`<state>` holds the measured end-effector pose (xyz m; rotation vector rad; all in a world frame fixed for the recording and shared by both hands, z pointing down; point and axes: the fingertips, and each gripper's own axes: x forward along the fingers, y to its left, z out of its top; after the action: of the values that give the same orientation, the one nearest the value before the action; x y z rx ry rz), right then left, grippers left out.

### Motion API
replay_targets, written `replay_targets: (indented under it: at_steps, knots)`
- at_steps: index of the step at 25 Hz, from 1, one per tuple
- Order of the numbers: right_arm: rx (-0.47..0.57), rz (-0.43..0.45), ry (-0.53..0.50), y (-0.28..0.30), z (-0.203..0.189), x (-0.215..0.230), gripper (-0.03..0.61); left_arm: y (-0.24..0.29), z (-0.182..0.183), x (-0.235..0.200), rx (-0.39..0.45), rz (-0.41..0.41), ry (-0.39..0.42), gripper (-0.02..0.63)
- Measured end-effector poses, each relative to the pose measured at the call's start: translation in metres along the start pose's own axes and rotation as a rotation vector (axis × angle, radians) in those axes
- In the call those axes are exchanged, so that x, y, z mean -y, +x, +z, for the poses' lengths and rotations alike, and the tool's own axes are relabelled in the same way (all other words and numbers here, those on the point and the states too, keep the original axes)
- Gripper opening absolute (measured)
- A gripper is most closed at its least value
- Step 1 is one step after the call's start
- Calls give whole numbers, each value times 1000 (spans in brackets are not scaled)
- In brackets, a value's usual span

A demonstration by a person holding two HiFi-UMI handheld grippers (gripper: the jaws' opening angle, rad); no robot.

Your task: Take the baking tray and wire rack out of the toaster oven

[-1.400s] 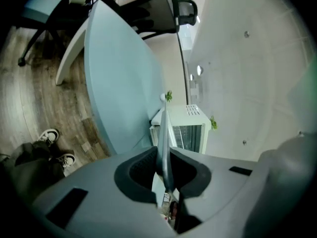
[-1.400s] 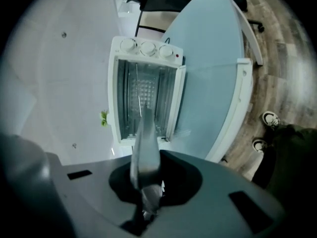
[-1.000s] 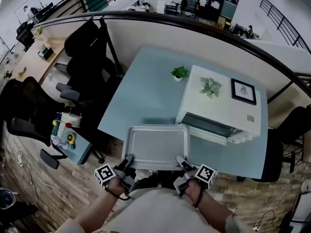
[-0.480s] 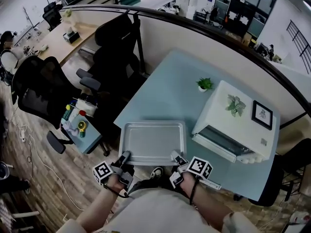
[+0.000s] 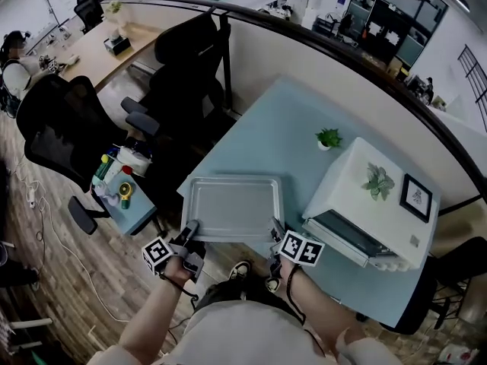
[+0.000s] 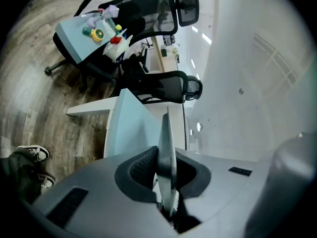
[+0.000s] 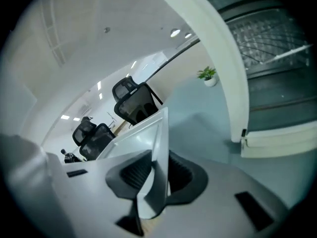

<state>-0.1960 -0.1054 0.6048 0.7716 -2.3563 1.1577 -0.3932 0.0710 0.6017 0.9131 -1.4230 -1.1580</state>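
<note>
Cut off by right gripper view's edge: wire rack (image 7: 271,36) inside toaster oven (image 7: 228,73). Hidden under fingers (image 5: 192,228) in head view: near rim of baking tray (image 5: 232,207). Too small to tell: print in framed picture (image 5: 415,198), items (image 5: 122,175) on side table (image 5: 135,213).

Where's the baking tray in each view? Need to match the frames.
Head view: baking tray, centre-left, level, at the near edge of the light-blue table.
Left gripper view: lower centre, edge-on, a thin upright blade.
Right gripper view: lower centre-left, one corner, tilted.
Shared landmark: that table shows in all three.
</note>
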Motion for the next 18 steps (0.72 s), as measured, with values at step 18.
replay_targets:
  at_steps: [18]
  knots:
    - [-26, -108, -63, 97, 11, 56, 110, 109, 48, -62, 8, 128, 69, 60]
